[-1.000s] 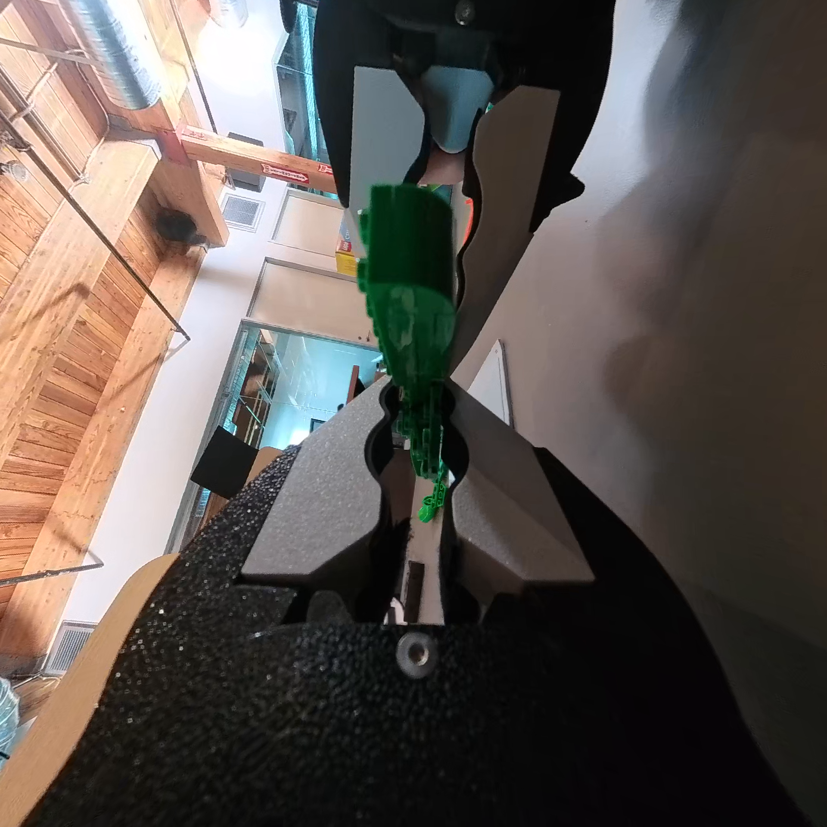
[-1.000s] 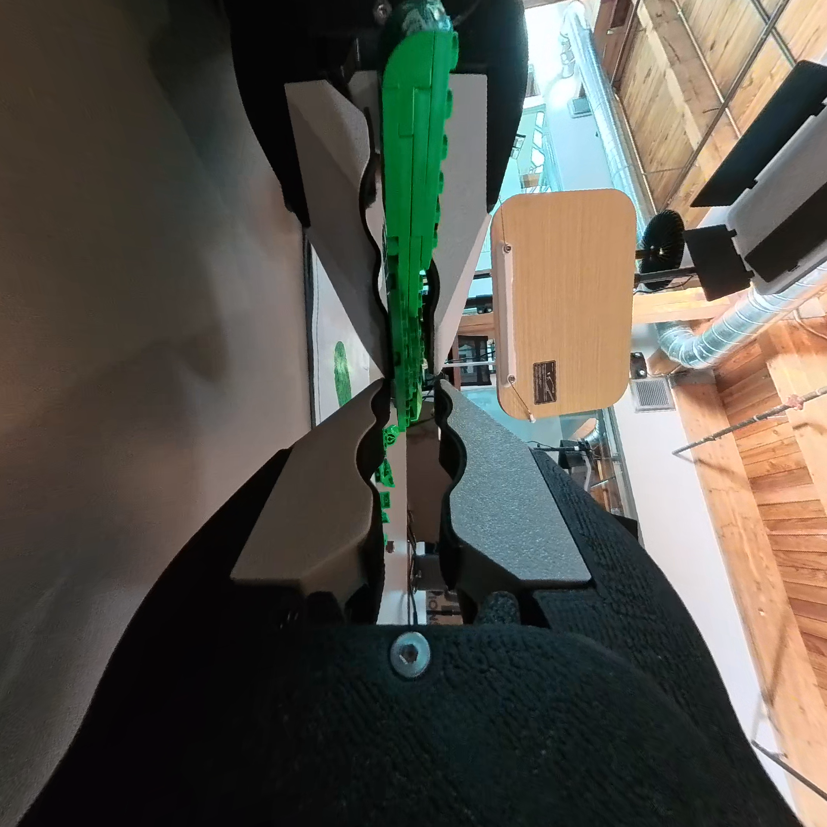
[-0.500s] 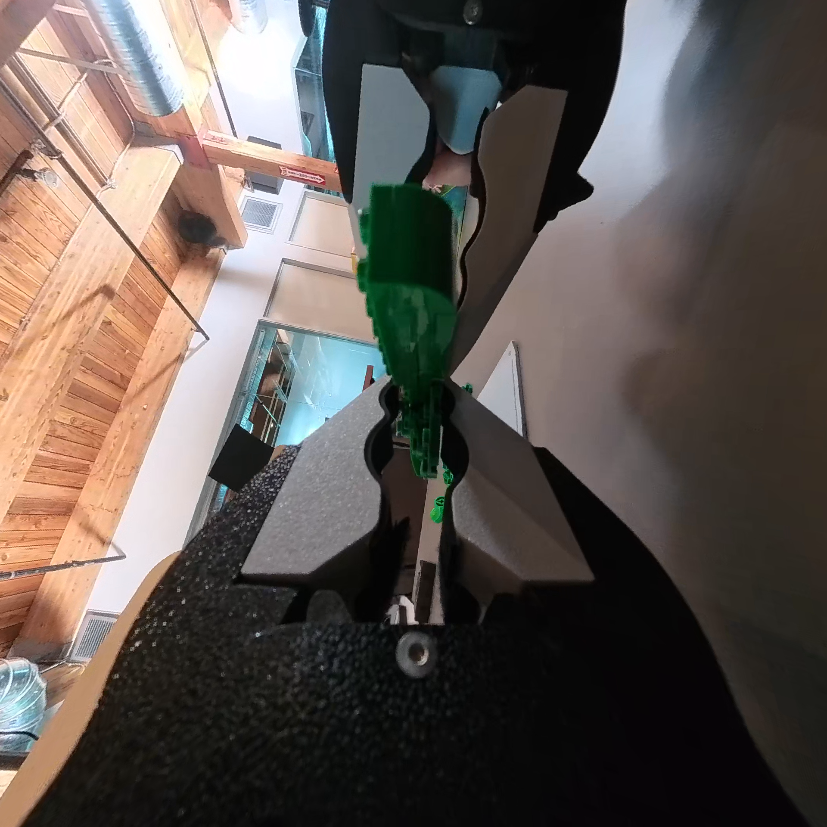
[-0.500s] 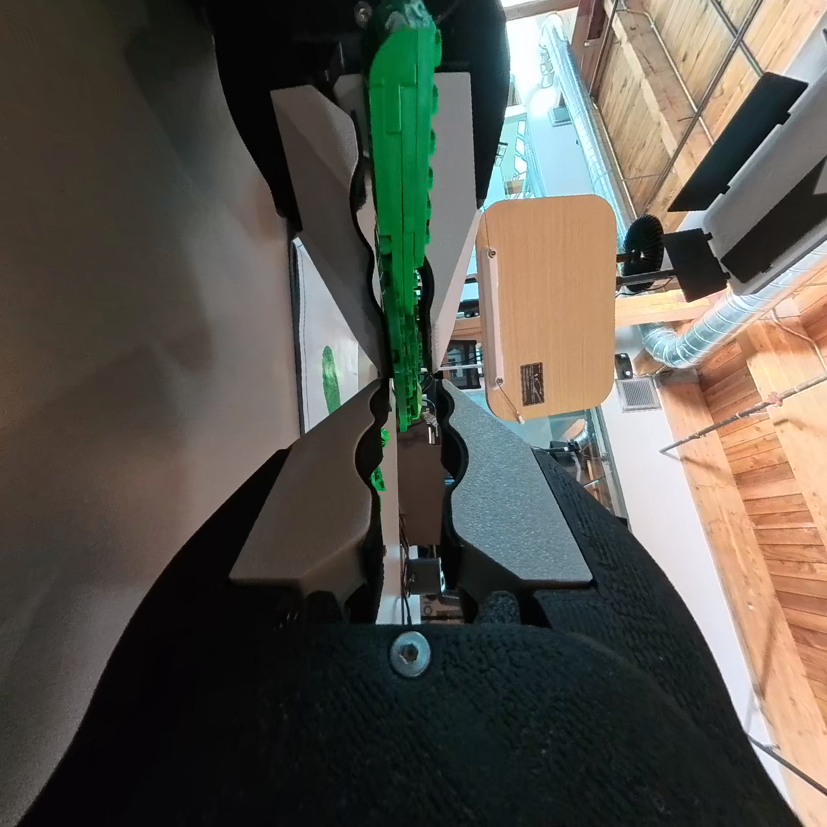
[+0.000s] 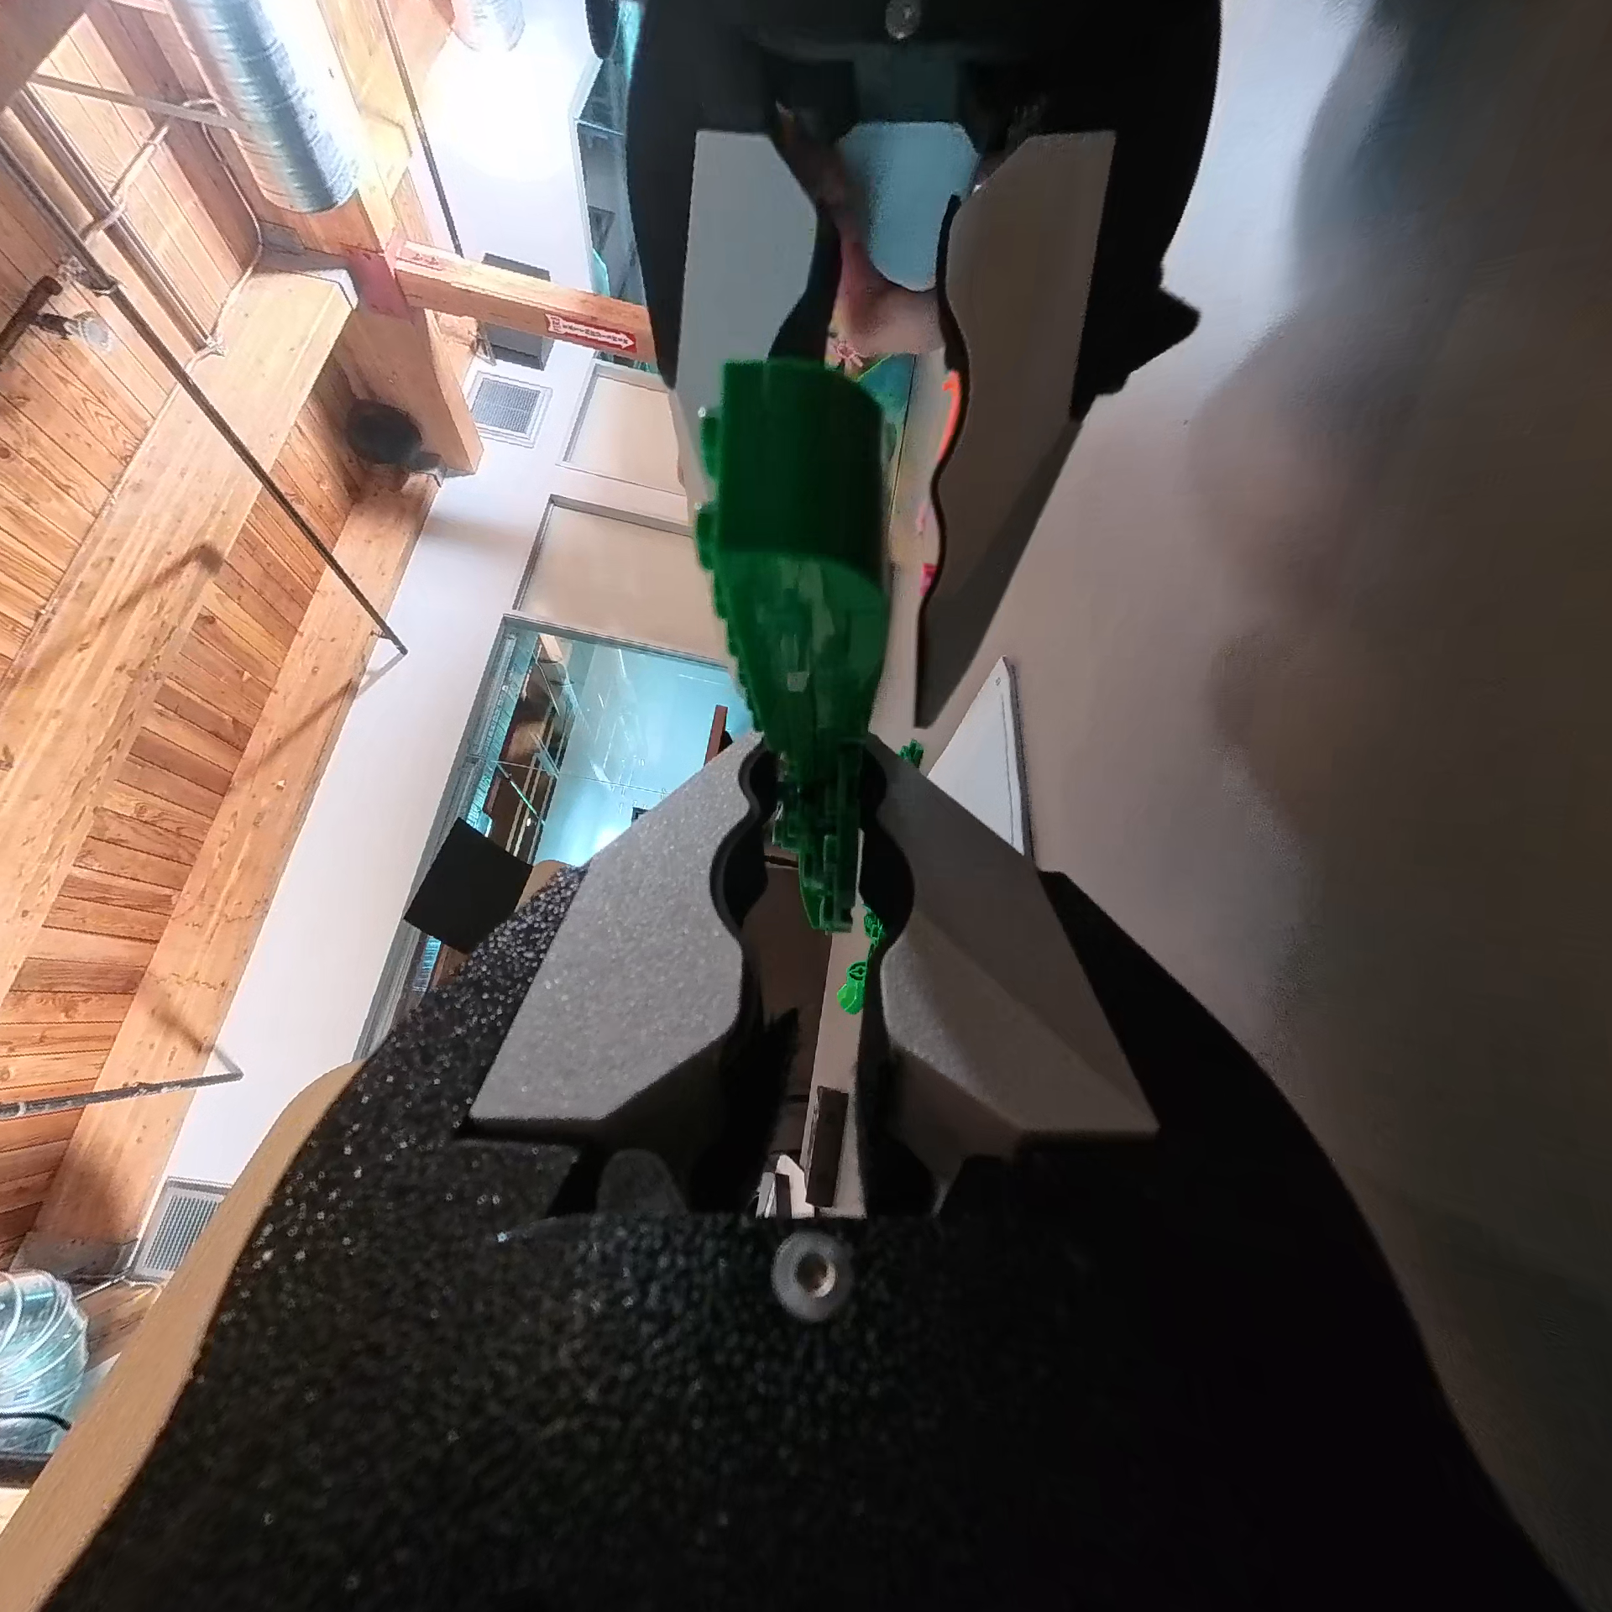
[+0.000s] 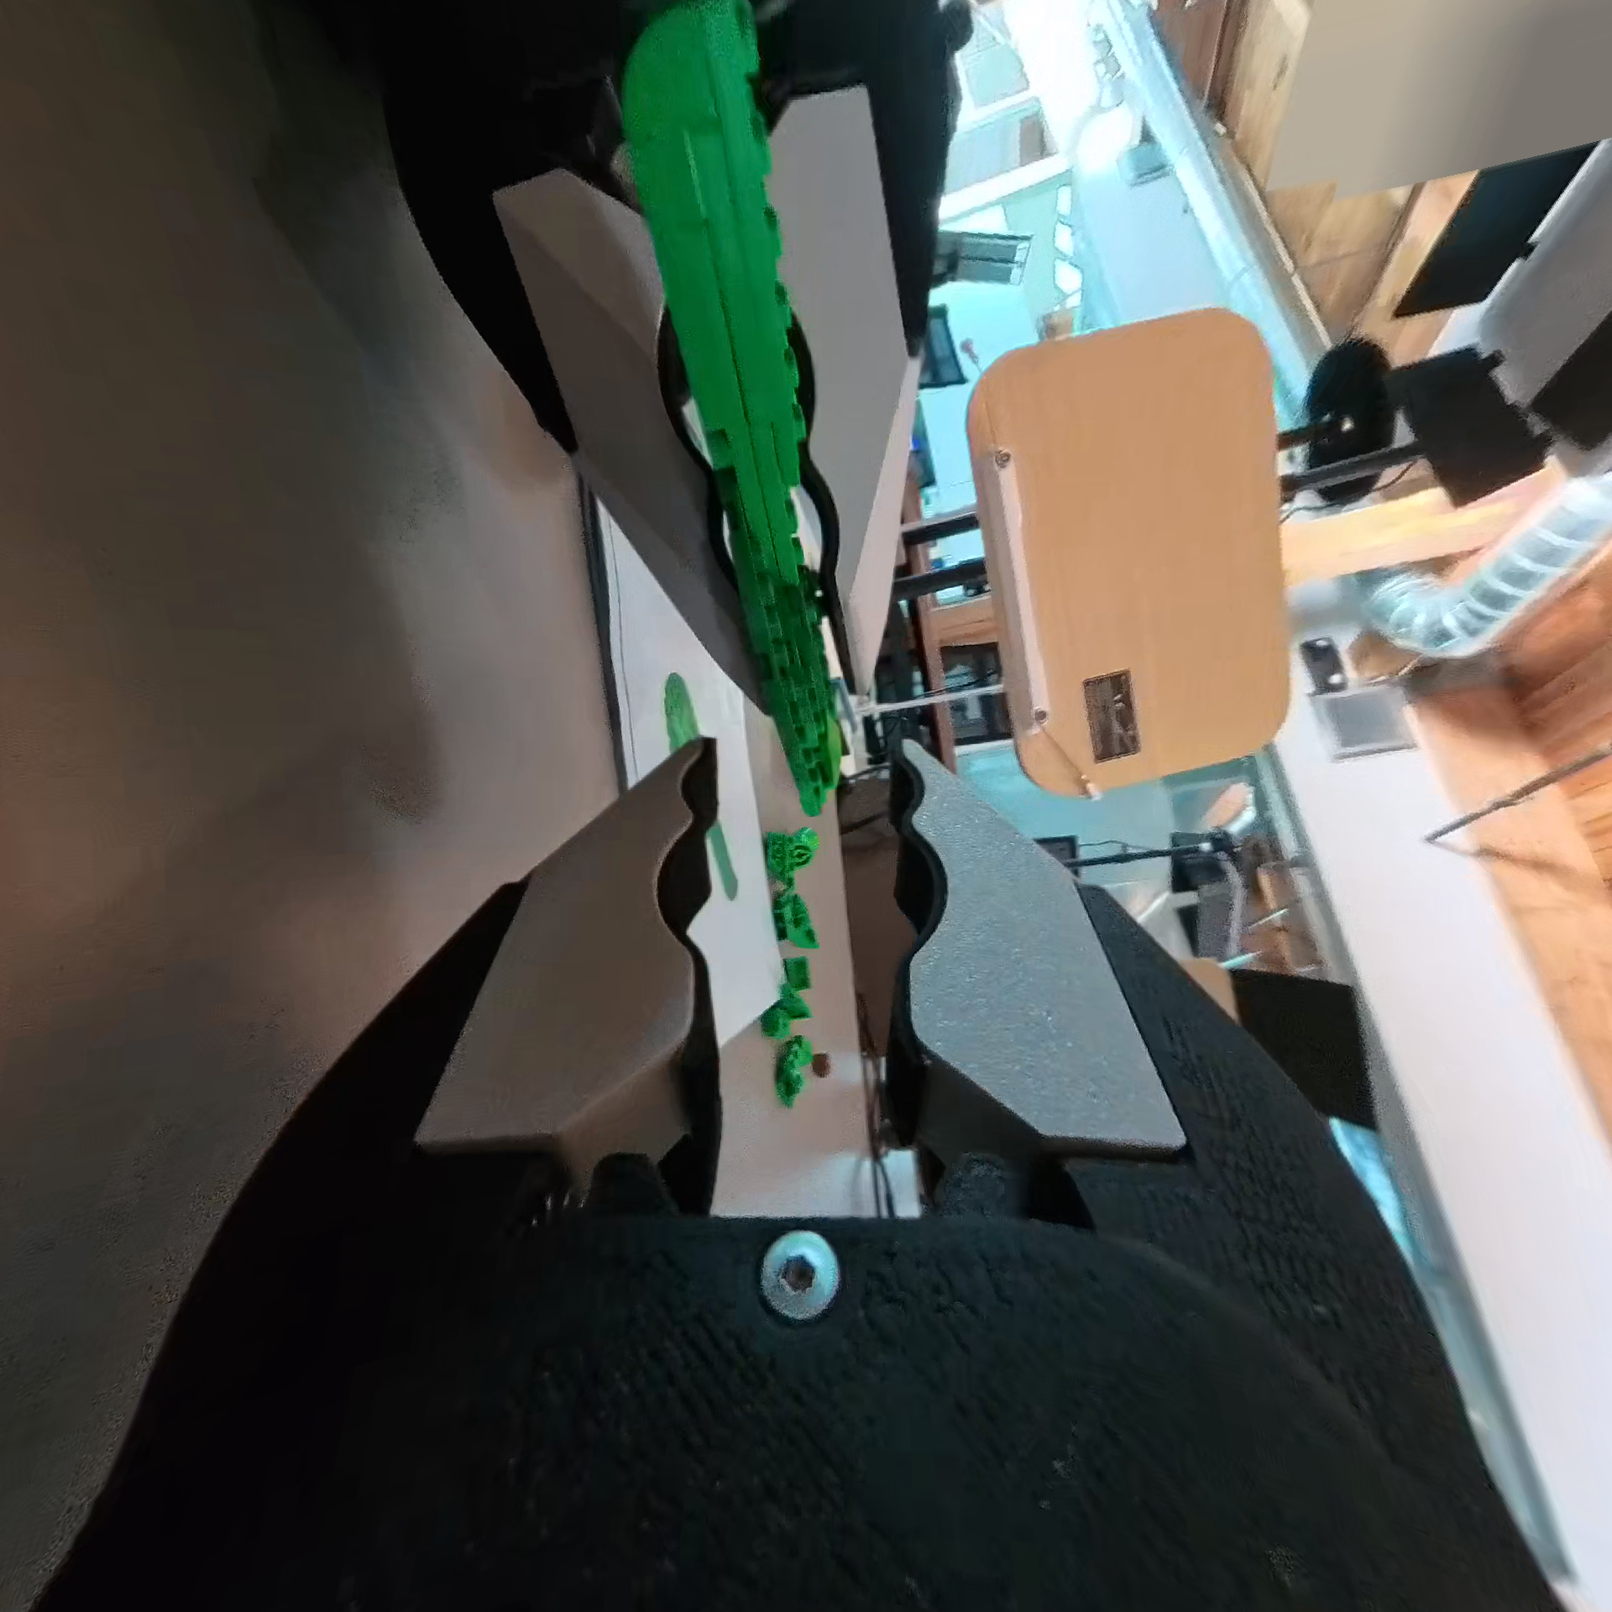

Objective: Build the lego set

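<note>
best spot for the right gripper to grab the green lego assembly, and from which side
Take the free tip of the green lego assembly, the end poking out of the shut left gripper. Bring the open right gripper straight in end-on and close on the two broad faces: it is a thin slab, edge-on to the fingers.

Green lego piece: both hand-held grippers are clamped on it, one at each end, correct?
Not quite. Only the left hand-held gripper is clamped on the green lego piece, at one end. The right hand-held gripper stands open at the other end, its jaws apart and not gripping; the right wrist view shows this.
</note>
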A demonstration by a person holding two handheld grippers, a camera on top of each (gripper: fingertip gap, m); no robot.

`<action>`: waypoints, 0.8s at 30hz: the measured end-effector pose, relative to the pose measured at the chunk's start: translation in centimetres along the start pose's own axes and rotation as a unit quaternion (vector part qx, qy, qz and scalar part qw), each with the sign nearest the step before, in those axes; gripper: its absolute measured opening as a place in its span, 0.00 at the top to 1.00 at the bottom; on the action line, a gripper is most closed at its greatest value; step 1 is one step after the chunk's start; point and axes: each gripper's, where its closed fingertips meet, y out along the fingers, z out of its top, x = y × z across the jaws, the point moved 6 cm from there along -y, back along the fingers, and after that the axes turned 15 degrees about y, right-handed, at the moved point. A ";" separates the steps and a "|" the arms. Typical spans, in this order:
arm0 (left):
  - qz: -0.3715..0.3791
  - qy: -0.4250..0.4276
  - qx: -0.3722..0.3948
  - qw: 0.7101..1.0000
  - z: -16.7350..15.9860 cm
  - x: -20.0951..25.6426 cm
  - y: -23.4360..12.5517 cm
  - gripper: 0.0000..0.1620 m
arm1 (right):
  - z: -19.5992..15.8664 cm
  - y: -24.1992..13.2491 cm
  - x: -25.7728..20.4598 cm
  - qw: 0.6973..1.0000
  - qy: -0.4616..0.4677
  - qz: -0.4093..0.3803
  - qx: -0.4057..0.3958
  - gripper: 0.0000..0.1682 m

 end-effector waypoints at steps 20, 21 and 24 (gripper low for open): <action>-0.014 -0.018 0.003 1.000 -0.4 0.0 -0.1 0.92 | 0.0 0.6 -0.5 0.989 -0.135 -0.046 -0.045 0.94; -0.017 -0.017 0.003 1.000 -0.4 0.0 -0.1 0.92 | 0.1 0.6 -0.5 0.988 -0.142 -0.045 -0.051 0.94; -0.027 -0.017 0.001 0.999 -0.5 0.2 0.0 0.92 | 0.0 0.7 -0.6 0.986 -0.147 -0.033 -0.067 0.95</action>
